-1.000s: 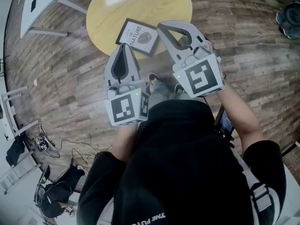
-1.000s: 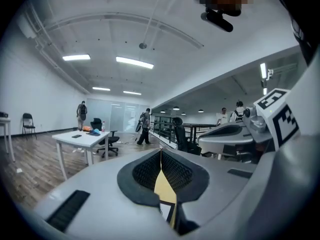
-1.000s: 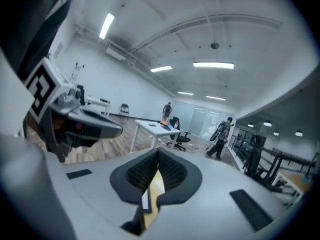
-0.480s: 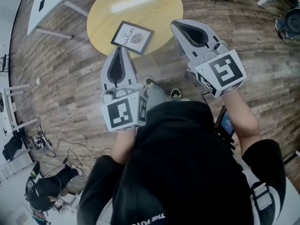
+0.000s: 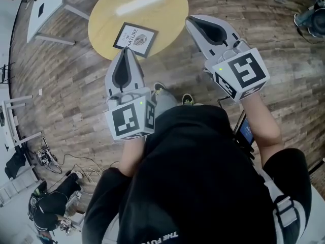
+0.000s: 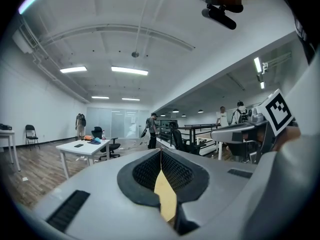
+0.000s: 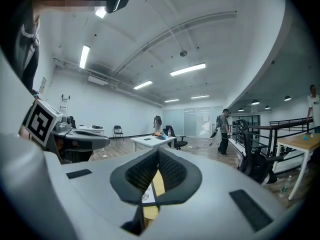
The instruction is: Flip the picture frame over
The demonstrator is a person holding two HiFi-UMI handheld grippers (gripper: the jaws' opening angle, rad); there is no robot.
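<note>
The picture frame [image 5: 134, 38], dark-edged with a white print facing up, lies flat near the front edge of the round yellow table [image 5: 167, 9]. My left gripper [image 5: 125, 51] hovers just in front of the frame's near edge, its jaws shut and empty. My right gripper [image 5: 193, 20] is off to the frame's right, over the table's edge, also shut with nothing in it. In the left gripper view the left gripper [image 6: 161, 152] has its pads together, with yellow tabletop showing below them. In the right gripper view a bit of white print shows beneath the right gripper [image 7: 158, 152].
A white table [image 5: 45, 4] stands at the far left on the wooden floor. The person's shoes [image 5: 161, 88] are right in front of the round table. Cables and gear [image 5: 48, 156] lie at the lower left. People stand far off in both gripper views.
The right gripper has drawn off to the right of the frame and rolled. Both grippers have lifted a little. The left one stays in front of the frame.
</note>
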